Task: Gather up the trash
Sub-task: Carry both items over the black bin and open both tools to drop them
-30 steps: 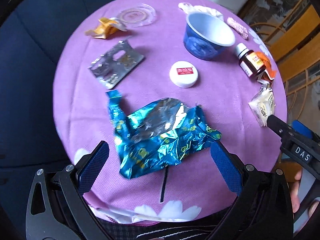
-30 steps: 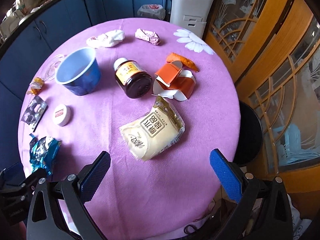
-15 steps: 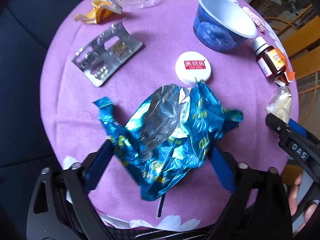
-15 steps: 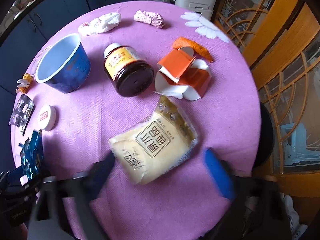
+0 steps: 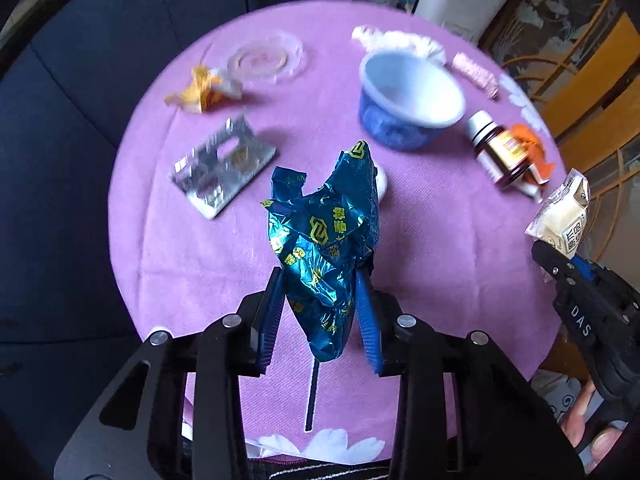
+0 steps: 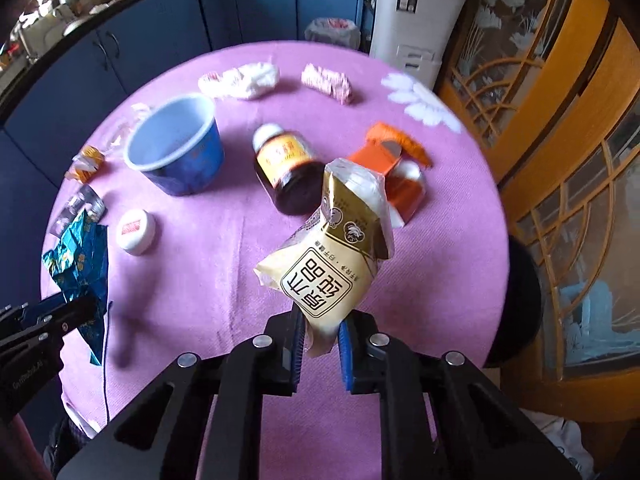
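Note:
My left gripper (image 5: 320, 312) is closing on a crumpled blue foil wrapper (image 5: 328, 236), which stands up between its blue pads, lifted off the purple tablecloth (image 5: 432, 248). My right gripper (image 6: 320, 344) is closing on the lower end of a cream and gold snack packet (image 6: 332, 256), also raised off the cloth. Each gripper shows at the edge of the other's view: the blue wrapper (image 6: 80, 256) at the left, the packet (image 5: 564, 216) at the right.
On the round table lie a blue cup (image 6: 176, 148), a brown jar (image 6: 288, 168), an orange carton (image 6: 392, 172), a white lid (image 6: 136, 230), a blister pack (image 5: 224, 164), an orange wrapper (image 5: 200, 90), a clear dish (image 5: 266, 60), white tissue (image 6: 248, 78) and a pink wrapper (image 6: 328, 80). A white bin (image 6: 416, 20) stands behind.
Both grippers went from wide open to pinching. The blue wrapper and the cream packet, flat on the cloth before, are now gathered between the pads and lifted.

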The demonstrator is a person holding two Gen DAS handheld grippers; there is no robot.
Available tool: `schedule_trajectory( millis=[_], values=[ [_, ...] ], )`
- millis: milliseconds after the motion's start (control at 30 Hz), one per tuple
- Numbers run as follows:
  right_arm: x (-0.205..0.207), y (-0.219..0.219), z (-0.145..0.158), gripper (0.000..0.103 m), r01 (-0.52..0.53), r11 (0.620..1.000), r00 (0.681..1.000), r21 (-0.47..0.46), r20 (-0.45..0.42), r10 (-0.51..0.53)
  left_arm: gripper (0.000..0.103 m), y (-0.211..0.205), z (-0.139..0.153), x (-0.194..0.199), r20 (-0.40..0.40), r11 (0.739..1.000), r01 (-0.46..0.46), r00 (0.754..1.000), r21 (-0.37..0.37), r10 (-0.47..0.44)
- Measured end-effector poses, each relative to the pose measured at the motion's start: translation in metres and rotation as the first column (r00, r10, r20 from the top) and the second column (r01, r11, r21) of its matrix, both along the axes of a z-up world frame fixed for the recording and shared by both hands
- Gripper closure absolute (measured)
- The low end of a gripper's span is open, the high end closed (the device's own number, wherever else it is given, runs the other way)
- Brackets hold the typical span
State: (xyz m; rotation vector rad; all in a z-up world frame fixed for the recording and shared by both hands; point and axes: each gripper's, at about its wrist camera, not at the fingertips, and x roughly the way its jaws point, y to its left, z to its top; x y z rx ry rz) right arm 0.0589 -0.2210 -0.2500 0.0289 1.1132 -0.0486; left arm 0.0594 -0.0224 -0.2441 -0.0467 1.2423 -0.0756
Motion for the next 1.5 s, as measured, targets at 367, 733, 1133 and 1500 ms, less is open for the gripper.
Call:
schedule_trajectory(
  millis=[367, 733, 1133, 1500],
  values=[
    [-0.007, -0.075, 0.039, 0.088, 0.164, 0.986, 0.979, -0.038, 0.128, -0.158, 0.066, -0.107, 0.068, 0.028, 0.213, 0.976, 0.215, 0.952, 0.045, -0.22],
    [-0.026, -0.195, 0.014, 0.088, 0.376, 0.927, 0.925, -0.003, 0.063, -0.375, 0.066, -0.253, 0.054, 0.049, 0.187, 0.883, 0.463, 0.863, 0.08, -0.47],
    [-0.023, -0.27, -0.033, 0.085, 0.411, 0.899, 0.912, 0.154, -0.052, -0.408, 0.064, -0.339, 0.018, 0.06, 0.084, 0.831, 0.55, 0.827, 0.089, -0.556],
    [-0.028, -0.291, -0.057, 0.084, 0.429, 0.895, 0.903, 0.12, -0.083, -0.421, 0.042, -0.4, 0.004, 0.064, 0.056, 0.785, 0.619, 0.783, 0.033, -0.62]
  ],
)
